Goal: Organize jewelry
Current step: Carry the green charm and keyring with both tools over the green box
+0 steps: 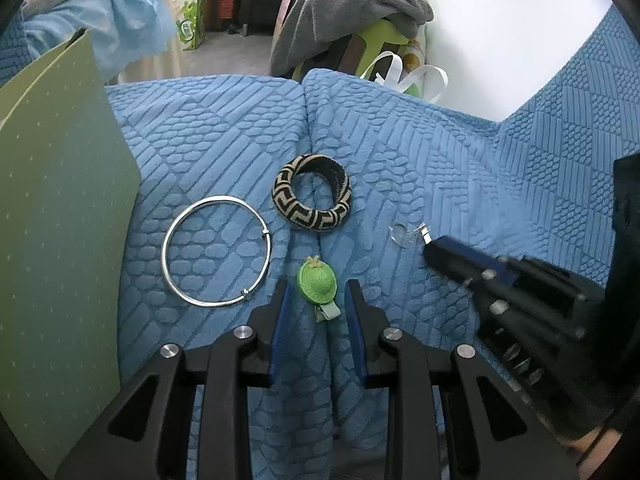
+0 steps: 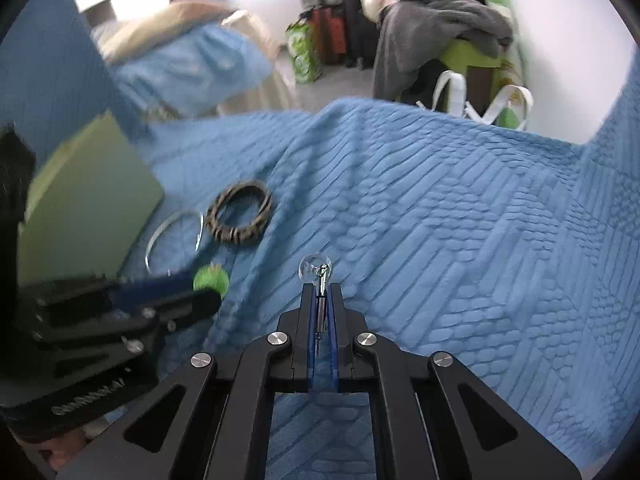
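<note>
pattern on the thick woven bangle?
Black and beige geometric key pattern on the woven bangle; clearest in the left wrist view.

Under me lies a blue bedspread (image 1: 400, 152), soft matt cloth with a raised, quilted pattern of ribs and pebbles. At ten o'clock from my left gripper (image 1: 316, 292) the thin bangle (image 1: 218, 250) is smooth polished metal, catching bright glints. At twelve the thick bracelet (image 1: 312, 198) looks woven, a matt black-and-tan fabric weave. Between my left pads (image 1: 282, 312), which are ribbed blue rubber or plastic, sits a green hair clip (image 1: 317, 282) of ridged, straw-like weave. My right gripper (image 2: 320, 292) has matt black plastic arms with shiny metal pins; its clear hair clip (image 2: 316, 270) is glossy, with a chromed stem.
</note>
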